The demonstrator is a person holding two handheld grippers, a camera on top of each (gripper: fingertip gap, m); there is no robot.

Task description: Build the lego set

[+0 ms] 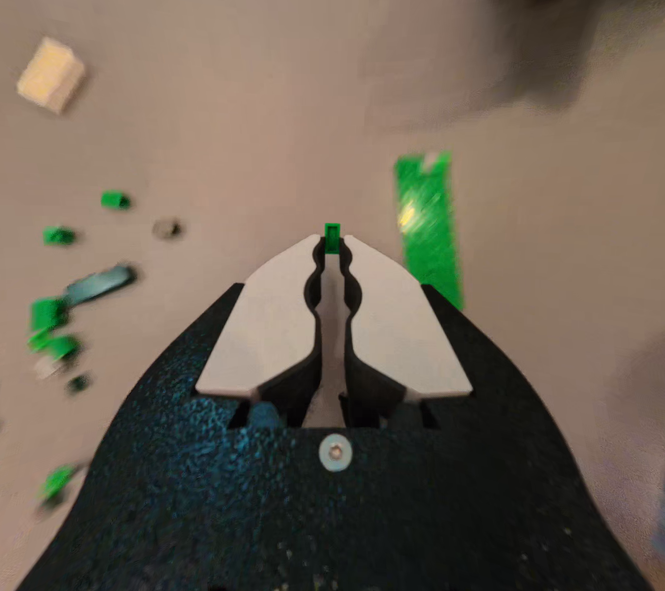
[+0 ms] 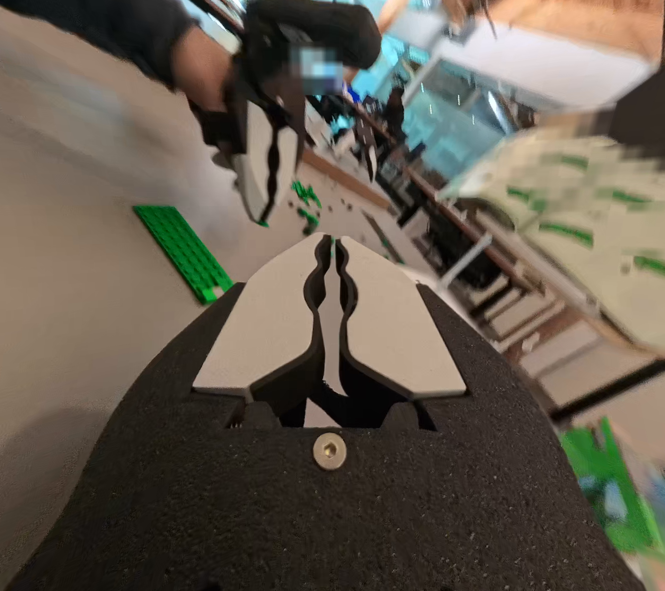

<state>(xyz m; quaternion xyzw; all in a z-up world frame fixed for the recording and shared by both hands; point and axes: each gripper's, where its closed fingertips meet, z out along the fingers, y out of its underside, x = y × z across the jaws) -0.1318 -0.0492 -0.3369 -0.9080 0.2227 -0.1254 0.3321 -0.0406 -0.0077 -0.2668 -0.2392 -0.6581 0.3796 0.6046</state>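
My left gripper (image 1: 331,237) is shut on a small green brick (image 1: 331,238), which is pinched at the fingertips and sticks out a little past them, above the pale table (image 1: 252,70). The right wrist view shows this gripper (image 2: 262,215) hanging over the table in a person's hand (image 2: 201,70), with a bit of green (image 2: 262,223) at its tip. My right gripper (image 2: 333,242) has its jaws almost together. A thin green sliver (image 2: 332,248) shows in the slit, and I cannot tell whether it is gripped. A green studded baseplate (image 1: 428,224) lies on the table and also shows in the right wrist view (image 2: 180,249).
Loose green bricks (image 1: 115,199) and a dark flat piece (image 1: 100,282) lie scattered at the left, with a beige block (image 1: 50,75) farther off. More green pieces (image 2: 306,195) lie behind the left gripper. A pale bag with green print (image 2: 557,213) is at the right.
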